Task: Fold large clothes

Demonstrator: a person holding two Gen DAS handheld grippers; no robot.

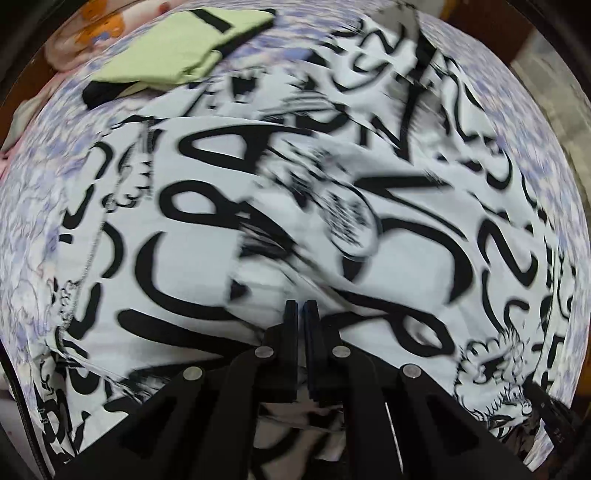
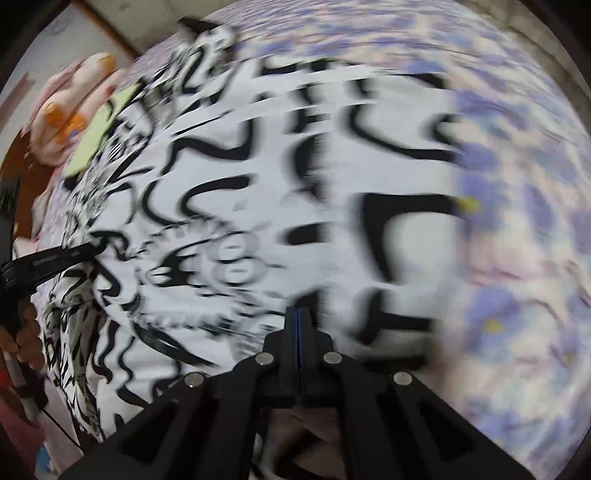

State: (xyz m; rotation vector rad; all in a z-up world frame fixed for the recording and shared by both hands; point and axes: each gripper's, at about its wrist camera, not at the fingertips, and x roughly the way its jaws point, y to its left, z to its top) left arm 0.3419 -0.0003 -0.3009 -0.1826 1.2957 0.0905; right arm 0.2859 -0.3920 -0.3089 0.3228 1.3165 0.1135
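Note:
A large white garment (image 1: 417,266) with bold black lettering and dragon prints lies spread over a bed, its cloth rumpled. My left gripper (image 1: 301,308) is shut, and a raised fold of the garment runs up to its fingertips. The right wrist view shows the left gripper (image 2: 88,253) at the left edge with bunched cloth under its tip. My right gripper (image 2: 298,314) is shut over the garment (image 2: 258,166), with shadowed cloth hanging below its fingers. Both views are smeared by motion.
A purple flowered bedsheet (image 2: 517,221) covers the bed; it shows bare to the right of the garment. A folded pale green cloth (image 1: 184,44) with black trim lies at the far left. Behind it sits a pink and orange soft thing (image 1: 92,26). A hand (image 2: 26,332) shows at the left.

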